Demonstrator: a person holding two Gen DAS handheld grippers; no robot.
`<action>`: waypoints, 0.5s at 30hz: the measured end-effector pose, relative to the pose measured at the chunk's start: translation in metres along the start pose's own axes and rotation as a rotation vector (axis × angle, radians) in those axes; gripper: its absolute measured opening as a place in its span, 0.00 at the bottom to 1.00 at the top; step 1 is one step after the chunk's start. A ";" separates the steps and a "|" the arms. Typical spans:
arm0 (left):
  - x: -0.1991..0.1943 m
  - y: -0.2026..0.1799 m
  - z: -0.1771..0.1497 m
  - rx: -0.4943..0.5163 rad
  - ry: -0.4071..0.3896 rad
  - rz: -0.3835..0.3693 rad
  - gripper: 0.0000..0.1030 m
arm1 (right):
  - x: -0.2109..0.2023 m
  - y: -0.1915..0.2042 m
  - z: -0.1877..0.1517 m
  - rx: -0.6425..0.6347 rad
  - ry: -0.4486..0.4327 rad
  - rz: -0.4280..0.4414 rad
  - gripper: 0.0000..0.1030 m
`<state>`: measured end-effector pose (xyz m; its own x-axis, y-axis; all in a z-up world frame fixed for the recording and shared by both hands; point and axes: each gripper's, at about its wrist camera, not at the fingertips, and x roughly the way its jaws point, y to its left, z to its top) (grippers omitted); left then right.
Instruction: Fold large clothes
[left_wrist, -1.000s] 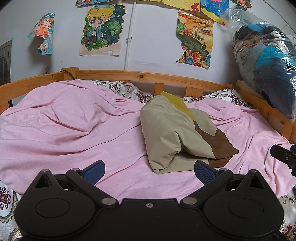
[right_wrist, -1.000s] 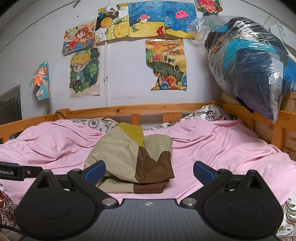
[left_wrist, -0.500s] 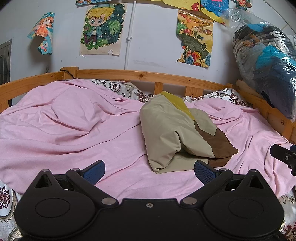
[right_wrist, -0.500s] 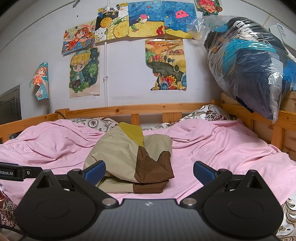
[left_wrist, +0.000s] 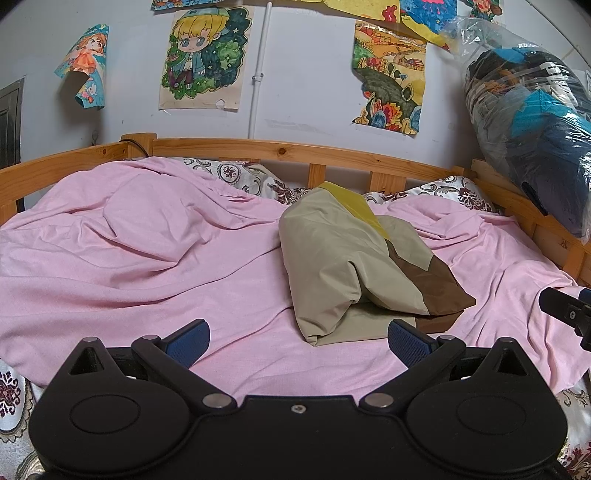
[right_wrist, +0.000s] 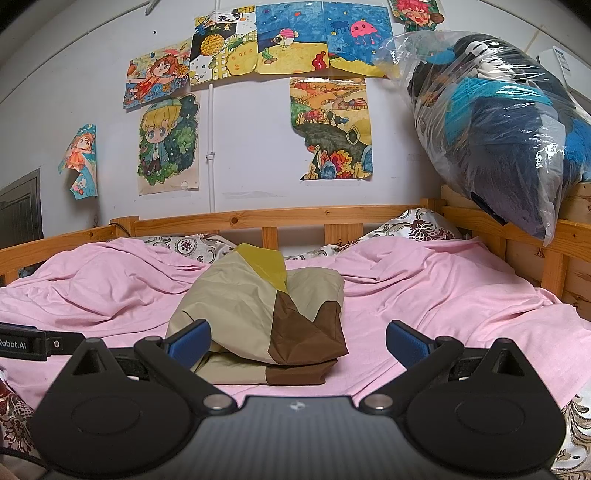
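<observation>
A folded beige, brown and mustard-yellow fabric garment (right_wrist: 266, 314) lies in a puffy bundle on a rumpled pink bedsheet (right_wrist: 443, 295) inside a light wooden bed frame (right_wrist: 295, 216). The right gripper (right_wrist: 297, 341) hovers just before it, blue-padded fingers (right_wrist: 188, 338) spread wide and gripping nothing. A clear plastic bag of dark blue clothing (right_wrist: 498, 122) rests on the right rail.

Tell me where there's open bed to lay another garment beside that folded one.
Widest free patch: the pink sheet between the folded garment and the left rail. A narrower strip lies between the garment and the right rail. Crowded: the headboard end with patterned pillows, and the corner under the bagged bundle.
</observation>
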<state>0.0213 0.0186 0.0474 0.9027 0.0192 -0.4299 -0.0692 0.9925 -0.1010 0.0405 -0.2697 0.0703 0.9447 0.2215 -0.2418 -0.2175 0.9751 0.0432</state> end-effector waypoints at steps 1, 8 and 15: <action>0.000 0.000 0.000 -0.001 -0.001 0.000 0.99 | 0.000 0.000 0.000 0.000 0.000 0.000 1.00; 0.000 0.000 -0.001 -0.005 0.001 -0.001 0.99 | 0.000 0.000 0.000 0.000 0.000 0.000 1.00; 0.004 -0.004 0.000 0.003 0.042 0.026 0.99 | 0.000 0.001 0.000 0.000 0.000 0.000 1.00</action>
<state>0.0250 0.0148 0.0462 0.8818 0.0395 -0.4700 -0.0908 0.9920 -0.0871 0.0403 -0.2689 0.0704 0.9449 0.2210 -0.2414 -0.2170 0.9752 0.0435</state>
